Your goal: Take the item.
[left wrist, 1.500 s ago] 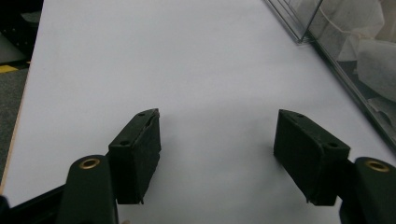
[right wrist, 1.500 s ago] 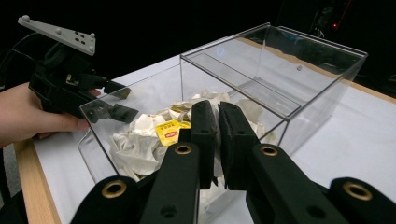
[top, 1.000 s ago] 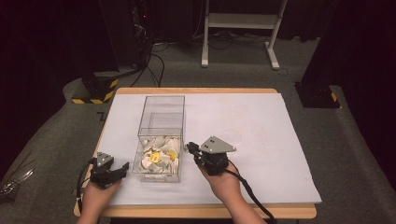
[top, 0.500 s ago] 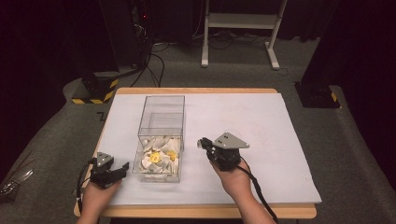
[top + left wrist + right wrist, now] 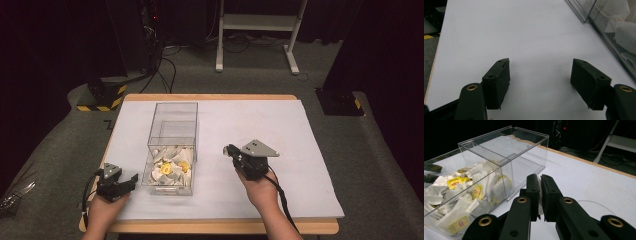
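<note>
A clear plastic box [image 5: 172, 125] stands on the white-covered table [image 5: 290, 125]. Its near compartment holds a heap of white and yellow tea bags [image 5: 170, 167]; the far compartment looks empty. My right gripper [image 5: 228, 150] hovers to the right of the box, apart from it. In the right gripper view the right gripper [image 5: 540, 180] is shut on a thin white tea bag [image 5: 539, 195], with the box [image 5: 506, 150] and the tea bags [image 5: 461, 187] at the left. My left gripper [image 5: 133, 178] rests left of the box's near corner. Its jaws stand open over bare table in the left gripper view [image 5: 540, 65].
The table's wooden front edge [image 5: 210, 226] lies close to both hands. A white metal stand [image 5: 257, 22] and cables sit on the floor beyond the table. A yellow-and-black striped base [image 5: 100, 95] lies at the back left. The box's wall [image 5: 604, 27] is right of the left gripper.
My right gripper has moved to the right, away from the box, still shut. The left hand and its gripper have stayed put.
</note>
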{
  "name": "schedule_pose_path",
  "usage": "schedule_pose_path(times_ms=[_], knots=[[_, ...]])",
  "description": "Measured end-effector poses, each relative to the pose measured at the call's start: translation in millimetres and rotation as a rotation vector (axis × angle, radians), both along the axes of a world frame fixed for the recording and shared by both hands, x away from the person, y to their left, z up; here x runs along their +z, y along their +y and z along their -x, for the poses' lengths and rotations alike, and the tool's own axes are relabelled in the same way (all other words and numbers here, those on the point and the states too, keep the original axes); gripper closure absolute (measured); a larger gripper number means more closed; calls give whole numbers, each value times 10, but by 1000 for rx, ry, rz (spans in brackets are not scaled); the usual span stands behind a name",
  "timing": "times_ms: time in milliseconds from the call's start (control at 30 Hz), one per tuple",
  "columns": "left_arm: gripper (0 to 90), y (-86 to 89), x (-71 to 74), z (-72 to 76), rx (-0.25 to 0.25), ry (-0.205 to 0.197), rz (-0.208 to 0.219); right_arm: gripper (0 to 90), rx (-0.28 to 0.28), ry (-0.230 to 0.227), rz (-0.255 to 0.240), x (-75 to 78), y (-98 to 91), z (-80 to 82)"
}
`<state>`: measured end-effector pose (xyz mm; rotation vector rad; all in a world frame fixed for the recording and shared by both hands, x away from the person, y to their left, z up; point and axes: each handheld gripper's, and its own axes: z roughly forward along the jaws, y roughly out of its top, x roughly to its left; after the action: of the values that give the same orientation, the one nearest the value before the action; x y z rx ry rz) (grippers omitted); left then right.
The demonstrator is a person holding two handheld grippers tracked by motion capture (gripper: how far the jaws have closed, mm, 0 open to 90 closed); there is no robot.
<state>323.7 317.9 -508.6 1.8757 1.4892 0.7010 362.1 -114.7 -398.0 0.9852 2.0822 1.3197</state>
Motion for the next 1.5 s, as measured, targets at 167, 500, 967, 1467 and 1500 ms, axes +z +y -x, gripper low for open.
schedule_pose_path(times_ms=[167,500,967,1467,1500], knots=[[319,1,1,1,-3,2,-1,854,-22,1,-2,-11,-76,-23],[319,1,1,1,-2,1,-1,854,-61,-3,-1,-11,-199,-73],[319,-1,0,1,-1,1,0,853,-118,-5,-6,37,-385,-150],[319,-2,-1,2,1,-1,0,852,-151,26,15,-76,-463,-239],[319,-2,-2,2,0,-1,0,852,-153,33,17,-95,-464,-247]])
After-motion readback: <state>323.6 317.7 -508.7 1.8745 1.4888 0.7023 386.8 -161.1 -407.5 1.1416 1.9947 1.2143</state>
